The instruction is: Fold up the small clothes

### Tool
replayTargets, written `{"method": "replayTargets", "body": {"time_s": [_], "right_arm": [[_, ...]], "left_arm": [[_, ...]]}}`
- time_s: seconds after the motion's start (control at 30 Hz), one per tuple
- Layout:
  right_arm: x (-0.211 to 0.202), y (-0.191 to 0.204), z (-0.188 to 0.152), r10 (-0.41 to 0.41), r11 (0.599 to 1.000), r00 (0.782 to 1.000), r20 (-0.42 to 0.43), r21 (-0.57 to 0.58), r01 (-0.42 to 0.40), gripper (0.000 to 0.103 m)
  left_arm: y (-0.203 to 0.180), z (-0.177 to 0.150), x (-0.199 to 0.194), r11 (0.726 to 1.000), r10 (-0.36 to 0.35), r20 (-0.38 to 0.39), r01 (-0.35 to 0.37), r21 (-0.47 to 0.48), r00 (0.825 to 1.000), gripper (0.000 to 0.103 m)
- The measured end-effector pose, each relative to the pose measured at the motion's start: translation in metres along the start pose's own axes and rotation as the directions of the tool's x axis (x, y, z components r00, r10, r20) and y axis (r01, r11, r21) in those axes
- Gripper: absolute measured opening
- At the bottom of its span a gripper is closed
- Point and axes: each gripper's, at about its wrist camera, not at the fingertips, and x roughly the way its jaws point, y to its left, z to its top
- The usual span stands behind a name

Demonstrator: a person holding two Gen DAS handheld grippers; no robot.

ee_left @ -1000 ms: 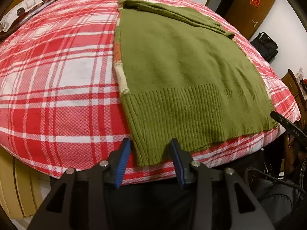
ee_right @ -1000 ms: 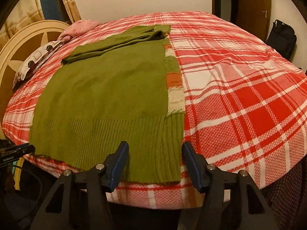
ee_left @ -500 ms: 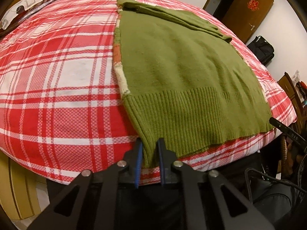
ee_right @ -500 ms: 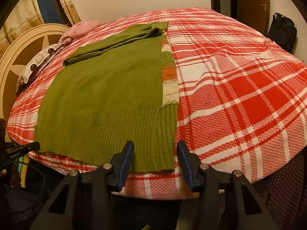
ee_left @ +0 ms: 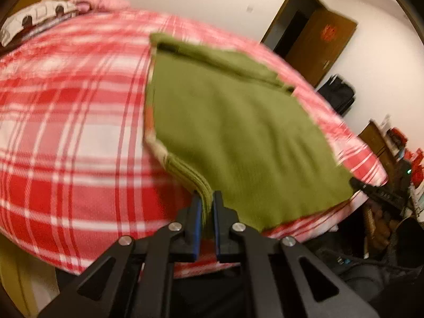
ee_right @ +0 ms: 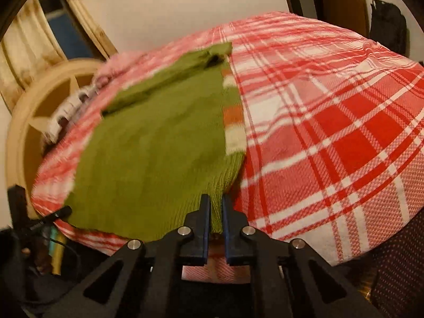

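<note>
A green knitted sweater (ee_left: 238, 122) lies spread on a red and white plaid bed (ee_left: 66, 122), its sleeves folded across the far end. It also shows in the right wrist view (ee_right: 159, 153), with an orange and white striped edge along its right side. My left gripper (ee_left: 206, 198) is shut on the ribbed hem corner and lifts it off the bed. My right gripper (ee_right: 215, 204) is shut on the opposite hem corner and lifts it too. The other gripper's tip (ee_left: 376, 190) shows at the far hem corner.
A pillow (ee_left: 39, 18) and a round wooden headboard (ee_right: 34, 111) lie at the bed's far end. A brown door (ee_left: 320, 45) and a black bag (ee_left: 336, 92) stand by the wall. The bed's near edge (ee_right: 344, 243) drops off below the grippers.
Both grippers closed onto the sweater's hem corners, the left first, the right in the last half second. Both now lift the hem up off the bed; the views are blurred with motion.
</note>
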Motion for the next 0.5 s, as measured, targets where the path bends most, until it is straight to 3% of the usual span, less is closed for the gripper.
{"method": "replayTargets", "body": {"time_s": [0.23,0.5], "right_arm": [[-0.026,0.004,0.02,0.118,0.99,0.987,0.113,0.058,-0.125,0.006],[-0.041,0.002,0.049,0.18,0.973,0.968,0.176,0.111,-0.201,0.004]], "left_arm": [[-0.002,0.023,-0.024,0.997,-0.071,0.103,0.071,0.006,0.992,0.008],[0.001,0.045,-0.029,0.992,-0.125,0.155,0.127,-0.003,0.98,0.008]]}}
